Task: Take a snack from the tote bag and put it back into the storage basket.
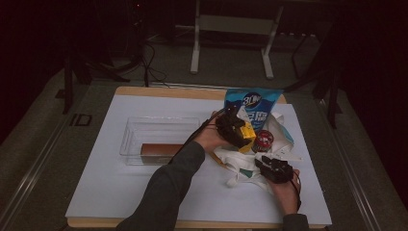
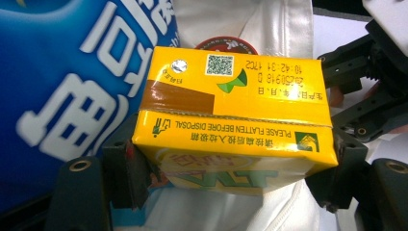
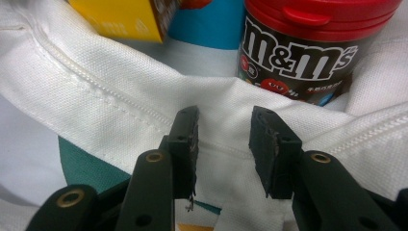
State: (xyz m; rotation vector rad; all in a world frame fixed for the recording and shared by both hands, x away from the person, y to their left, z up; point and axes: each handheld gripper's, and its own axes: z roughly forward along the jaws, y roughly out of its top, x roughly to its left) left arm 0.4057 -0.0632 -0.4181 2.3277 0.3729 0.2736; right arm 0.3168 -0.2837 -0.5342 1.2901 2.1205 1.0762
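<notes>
My left gripper (image 1: 236,126) (image 2: 231,168) is shut on a yellow drink carton (image 1: 247,135) (image 2: 231,110), one jaw on each side, and holds it over a white cloth bag (image 1: 239,163) (image 3: 96,82). Inside the bag's mouth stands an M&M's can with a red lid (image 1: 263,140) (image 3: 298,53). A blue snack bag (image 1: 252,103) (image 2: 62,72) stands upright just behind the carton. Lower right, my right gripper (image 1: 265,163) (image 3: 223,139) is open, its jaws set apart over the bag's stitched rim, with fabric showing in the gap.
A clear plastic tray (image 1: 129,139) sits left of centre on the white tabletop (image 1: 120,192) with a brown box (image 1: 161,150) in it. A white frame stand (image 1: 195,48) is on the floor beyond the table's far edge.
</notes>
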